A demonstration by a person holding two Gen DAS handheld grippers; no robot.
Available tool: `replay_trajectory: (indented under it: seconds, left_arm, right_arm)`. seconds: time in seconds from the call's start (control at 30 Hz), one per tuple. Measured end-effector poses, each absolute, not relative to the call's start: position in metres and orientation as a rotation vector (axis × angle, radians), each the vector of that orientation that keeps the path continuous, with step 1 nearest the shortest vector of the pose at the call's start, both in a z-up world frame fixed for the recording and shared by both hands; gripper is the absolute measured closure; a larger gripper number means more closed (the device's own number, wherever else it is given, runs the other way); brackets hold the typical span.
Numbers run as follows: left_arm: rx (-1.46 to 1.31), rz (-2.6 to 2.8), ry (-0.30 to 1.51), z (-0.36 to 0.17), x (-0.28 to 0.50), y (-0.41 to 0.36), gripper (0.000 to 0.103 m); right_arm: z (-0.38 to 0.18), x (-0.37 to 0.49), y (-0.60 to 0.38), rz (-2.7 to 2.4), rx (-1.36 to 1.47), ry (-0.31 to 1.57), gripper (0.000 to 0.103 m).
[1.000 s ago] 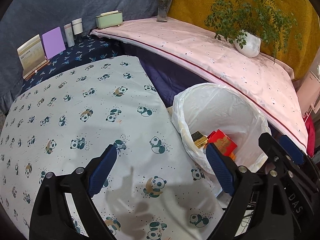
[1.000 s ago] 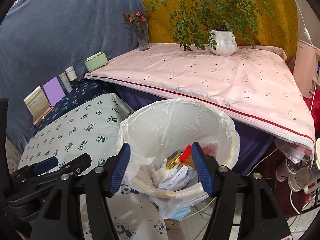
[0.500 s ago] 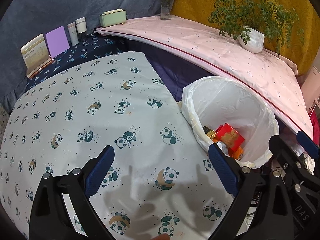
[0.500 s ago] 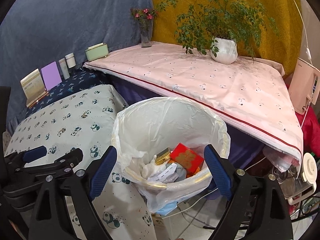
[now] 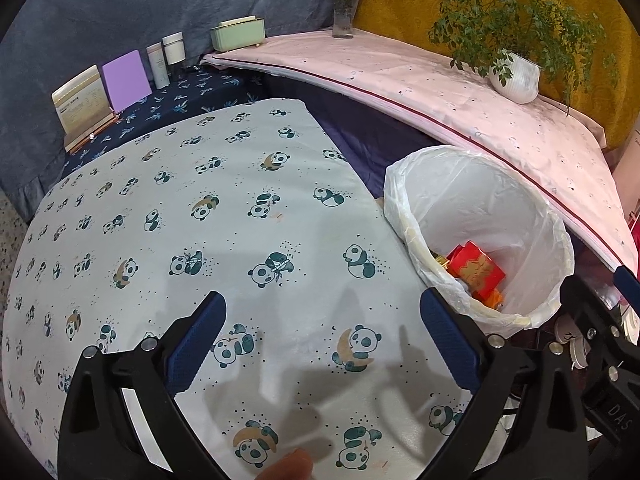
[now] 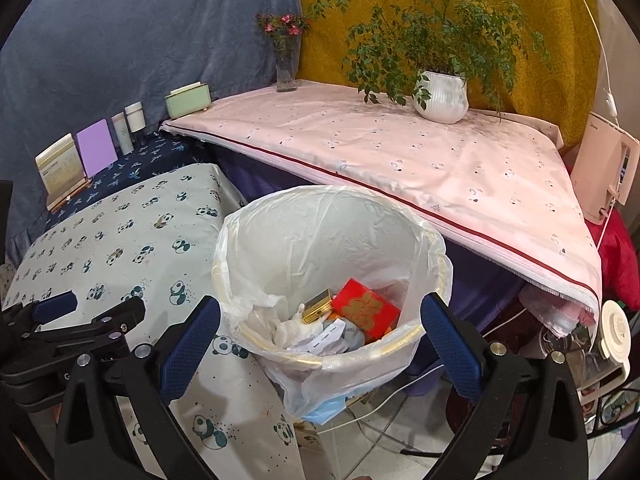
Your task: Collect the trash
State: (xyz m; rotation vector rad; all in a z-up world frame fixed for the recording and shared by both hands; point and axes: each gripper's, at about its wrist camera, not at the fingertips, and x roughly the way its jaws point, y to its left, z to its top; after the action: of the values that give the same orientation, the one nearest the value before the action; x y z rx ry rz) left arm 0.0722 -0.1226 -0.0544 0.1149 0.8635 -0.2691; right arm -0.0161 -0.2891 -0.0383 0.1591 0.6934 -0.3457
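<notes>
A waste bin lined with a white plastic bag [image 6: 328, 232] stands beside the panda-print table [image 5: 224, 208]. Inside lie a red box [image 6: 366, 308], a small gold box [image 6: 318, 306] and crumpled white paper [image 6: 316, 338]. The bin [image 5: 480, 208] and red box [image 5: 476, 272] also show at the right of the left wrist view. My right gripper [image 6: 320, 320] is open and empty, held over the bin's near rim. My left gripper [image 5: 322, 316] is open and empty above the panda cloth. The left gripper shows at the lower left of the right wrist view [image 6: 60, 320].
A pink-clothed shelf [image 6: 400, 152] holds a potted plant [image 6: 440, 92], a flower vase [image 6: 286, 68] and a green box [image 6: 188, 100]. Cards and bottles [image 5: 120, 84] stand at the table's back. A pink appliance [image 6: 604, 168] and cables are at the right.
Both grippers have pulled back and up from the bin. The right gripper's jaws have opened wider, and the bin's contents now show fully.
</notes>
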Motion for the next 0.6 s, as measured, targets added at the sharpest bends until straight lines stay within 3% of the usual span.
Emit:
replay_trajectory:
  seconds: [0.6]
  left_arm:
    - [0.144, -0.222, 0.847, -0.0616, 0.0703, -0.1225, 0.008]
  right_arm:
    - [-0.0483, -0.0153, -0.2895, -0.356, 0.151, 0.719, 0.007]
